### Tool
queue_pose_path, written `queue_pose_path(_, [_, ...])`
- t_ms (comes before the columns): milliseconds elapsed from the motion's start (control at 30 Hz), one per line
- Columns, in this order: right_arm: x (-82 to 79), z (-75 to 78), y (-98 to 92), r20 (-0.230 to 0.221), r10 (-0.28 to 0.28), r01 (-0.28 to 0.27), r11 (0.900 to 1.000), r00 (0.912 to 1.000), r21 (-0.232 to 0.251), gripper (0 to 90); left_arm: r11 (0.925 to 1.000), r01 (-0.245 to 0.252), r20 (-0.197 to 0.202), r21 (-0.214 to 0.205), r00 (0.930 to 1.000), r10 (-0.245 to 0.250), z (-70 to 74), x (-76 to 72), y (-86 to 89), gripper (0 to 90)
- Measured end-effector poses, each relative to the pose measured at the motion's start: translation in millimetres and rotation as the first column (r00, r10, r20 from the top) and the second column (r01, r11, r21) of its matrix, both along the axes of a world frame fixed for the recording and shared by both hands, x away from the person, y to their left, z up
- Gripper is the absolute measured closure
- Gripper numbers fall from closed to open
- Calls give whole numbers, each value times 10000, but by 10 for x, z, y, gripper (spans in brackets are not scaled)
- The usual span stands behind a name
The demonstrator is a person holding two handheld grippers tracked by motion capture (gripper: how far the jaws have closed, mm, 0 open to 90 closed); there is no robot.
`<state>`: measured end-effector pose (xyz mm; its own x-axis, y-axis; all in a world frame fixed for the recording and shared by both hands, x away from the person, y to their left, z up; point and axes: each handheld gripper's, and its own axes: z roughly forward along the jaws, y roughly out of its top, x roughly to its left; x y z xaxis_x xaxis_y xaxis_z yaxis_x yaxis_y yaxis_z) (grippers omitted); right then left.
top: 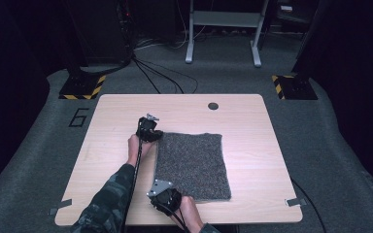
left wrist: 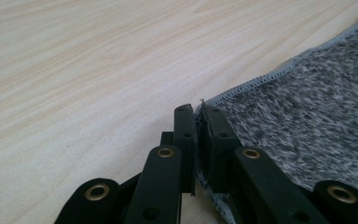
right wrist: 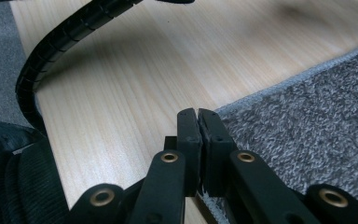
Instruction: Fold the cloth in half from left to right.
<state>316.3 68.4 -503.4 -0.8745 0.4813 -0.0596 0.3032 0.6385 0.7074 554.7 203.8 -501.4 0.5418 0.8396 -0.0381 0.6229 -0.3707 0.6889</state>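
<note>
A grey fuzzy cloth (top: pixel 192 165) lies flat on the wooden table (top: pixel 252 131), right of middle. My left gripper (top: pixel 159 135) sits at the cloth's far left corner. In the left gripper view the jaws of that gripper (left wrist: pixel 198 112) are pressed together with the stitched edge of the cloth (left wrist: pixel 307 116) pinched between them. My right gripper (top: pixel 161 190) is at the near left corner. In the right gripper view this gripper (right wrist: pixel 198 114) also stands closed, with the hem of the cloth (right wrist: pixel 317 121) caught between the pads.
A round cable hole (top: pixel 213 106) is near the table's far edge. Bare wood (top: pixel 107 155) lies left of the cloth. A ribbed black cable (right wrist: pixel 32 74) curves over the table beside the right gripper. A camouflage sleeve (top: pixel 109 199) enters from below.
</note>
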Motion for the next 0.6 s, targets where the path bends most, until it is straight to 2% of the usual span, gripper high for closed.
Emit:
queue_pose_path(67, [-8, 19, 1, 128, 58, -59, 10000, 9999, 43, 881, 10000, 73, 74, 50, 9999, -74, 19, 1, 5, 849])
queue_pose_path(200, [-38, 85, -6, 112, 22, -23, 9999, 9999, 138, 881, 10000, 39, 64, 60, 10000, -39, 26, -4, 4, 849])
queue_pose_path(233, [-30, 89, -9, 241, 79, -84, 9997, 9997, 228, 881, 10000, 57, 15, 76, 10000, -58, 39, -6, 10, 849])
queue_pose_path(267, [-38, 113, -14, 143, 46, -49, 9998, 9999, 204, 881, 10000, 17, 26, 57, 10000, -17, 48, -8, 9, 849])
queue_pose_path(400, [-38, 151, -14, 372, 90, -105, 9991, 9993, 415, 881, 9999, -5, 86, 125, 10000, 4, 86, -2, 20, 850])
queue_pose_path(433, [-48, 166, -14, 255, 45, -55, 9992, 9997, 408, 881, 10000, -21, 116, 93, 9999, 19, 98, 0, 24, 850])
queue_pose_path(500, [-36, 185, -12, 393, 122, -141, 9987, 9992, 481, 882, 9999, -21, 144, 119, 9999, 19, 139, 1, 39, 850])
queue_pose_path(600, [-40, 220, -11, 360, 80, -100, 9984, 9993, 549, 882, 9999, -92, 214, 100, 9997, 90, 200, 4, 58, 850])
